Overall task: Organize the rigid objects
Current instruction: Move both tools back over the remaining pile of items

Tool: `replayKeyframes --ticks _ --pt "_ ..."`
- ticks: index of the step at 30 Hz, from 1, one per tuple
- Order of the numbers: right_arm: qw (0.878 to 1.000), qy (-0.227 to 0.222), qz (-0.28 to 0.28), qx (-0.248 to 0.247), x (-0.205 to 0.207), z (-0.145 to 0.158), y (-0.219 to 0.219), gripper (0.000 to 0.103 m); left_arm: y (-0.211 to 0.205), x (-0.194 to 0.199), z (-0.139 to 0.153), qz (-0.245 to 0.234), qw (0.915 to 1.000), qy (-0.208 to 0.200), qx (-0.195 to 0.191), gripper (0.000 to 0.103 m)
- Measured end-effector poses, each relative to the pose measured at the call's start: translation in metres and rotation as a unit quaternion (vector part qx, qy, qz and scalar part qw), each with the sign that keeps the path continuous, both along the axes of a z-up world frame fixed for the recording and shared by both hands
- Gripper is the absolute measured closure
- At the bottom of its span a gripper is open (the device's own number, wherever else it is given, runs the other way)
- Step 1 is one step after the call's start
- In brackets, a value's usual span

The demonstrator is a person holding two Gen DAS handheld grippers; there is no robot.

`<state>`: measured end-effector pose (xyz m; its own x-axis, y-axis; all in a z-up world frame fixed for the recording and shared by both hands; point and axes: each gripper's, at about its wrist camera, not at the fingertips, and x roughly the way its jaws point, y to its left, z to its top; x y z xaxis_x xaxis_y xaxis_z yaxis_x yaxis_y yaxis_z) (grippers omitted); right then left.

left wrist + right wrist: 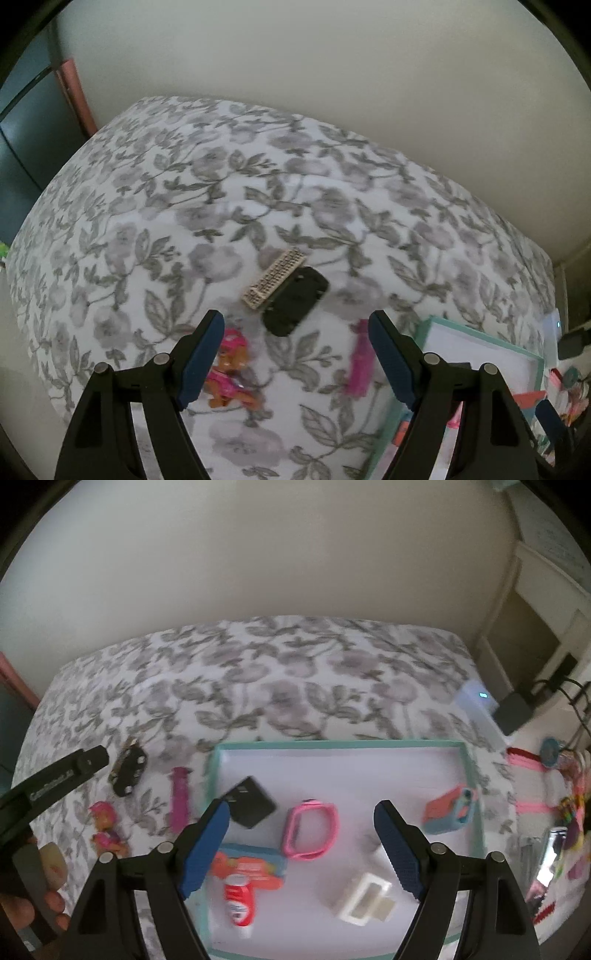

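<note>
Black clip [295, 301] with the beige comb piece [275, 279] touching it sits on the floral bedspread [184, 184], just ahead of the left gripper [297, 360], which is spread wide and empty; I'd come down square over the black body, not the comb; right gripper [301, 843] hangs open over the teal tray [469, 775]; plain wall [258, 554] behind

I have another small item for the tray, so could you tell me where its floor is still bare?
The teal-rimmed white tray is bare along its far edge, beyond the pink oval band. The near left, around the red-and-white tube, is crowded.
</note>
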<state>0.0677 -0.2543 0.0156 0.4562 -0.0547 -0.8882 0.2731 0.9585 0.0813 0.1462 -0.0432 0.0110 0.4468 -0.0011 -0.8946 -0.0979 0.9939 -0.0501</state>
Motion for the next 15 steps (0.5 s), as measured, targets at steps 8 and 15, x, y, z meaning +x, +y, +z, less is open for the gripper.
replayKeyframes --ticks 8,15 --pt "0.999 -0.006 0.035 -0.016 0.009 0.004 0.035 0.019 0.03 0.005 0.003 0.026 0.9996 -0.007 -0.001 0.01" --pt "0.998 -0.011 0.059 -0.023 0.019 0.004 0.062 0.009 0.059 0.013 0.004 0.041 0.9991 -0.011 -0.006 0.01"
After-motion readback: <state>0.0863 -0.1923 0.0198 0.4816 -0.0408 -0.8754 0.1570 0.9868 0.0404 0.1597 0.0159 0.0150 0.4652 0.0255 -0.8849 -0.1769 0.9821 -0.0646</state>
